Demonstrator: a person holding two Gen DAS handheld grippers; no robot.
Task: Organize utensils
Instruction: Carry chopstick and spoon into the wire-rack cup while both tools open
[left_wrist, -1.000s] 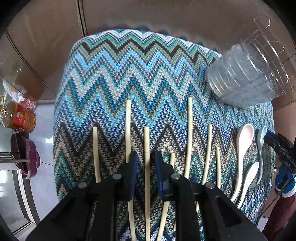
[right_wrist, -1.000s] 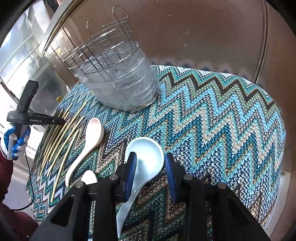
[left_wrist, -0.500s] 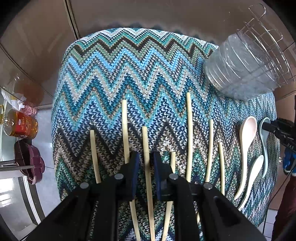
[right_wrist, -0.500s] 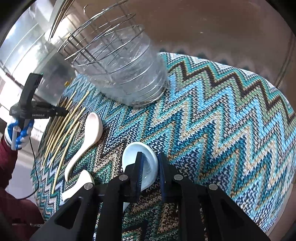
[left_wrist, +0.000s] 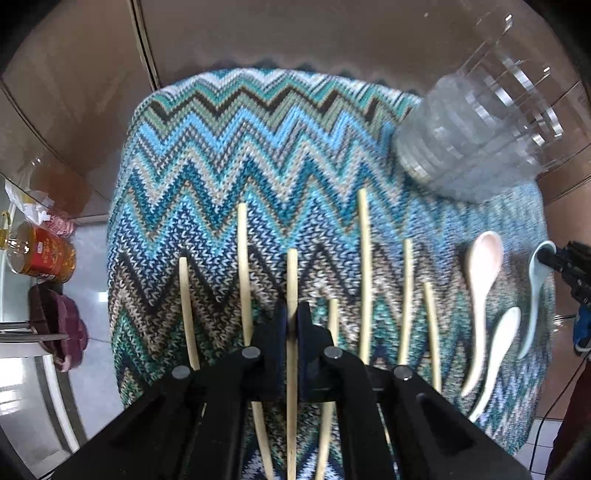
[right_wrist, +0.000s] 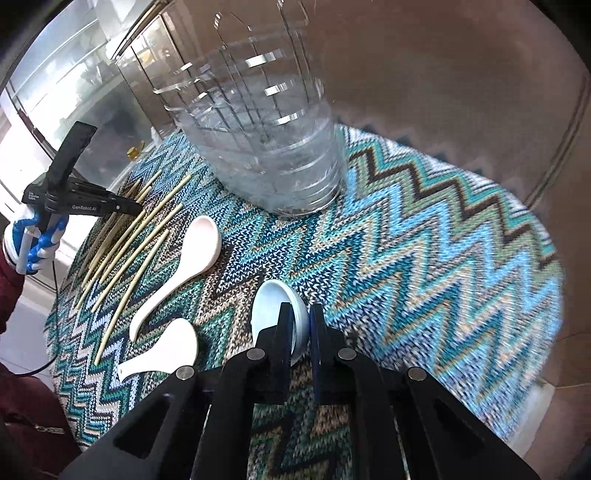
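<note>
— Left side first?
— The left gripper (left_wrist: 291, 314), low centre of its view, pinches one chopstick (left_wrist: 291, 280) among the others lying on the zigzag cloth (left_wrist: 229, 155).
— And right?
— The right gripper (right_wrist: 298, 317), bottom centre, is clamped on the pale blue spoon (right_wrist: 269, 299) — two white spoons (right_wrist: 184, 254) lie left, the clear holder (right_wrist: 266, 147) above.

Seven chopsticks (left_wrist: 364, 273), three spoons (right_wrist: 181, 266), one holder (right_wrist: 266, 147)
</note>
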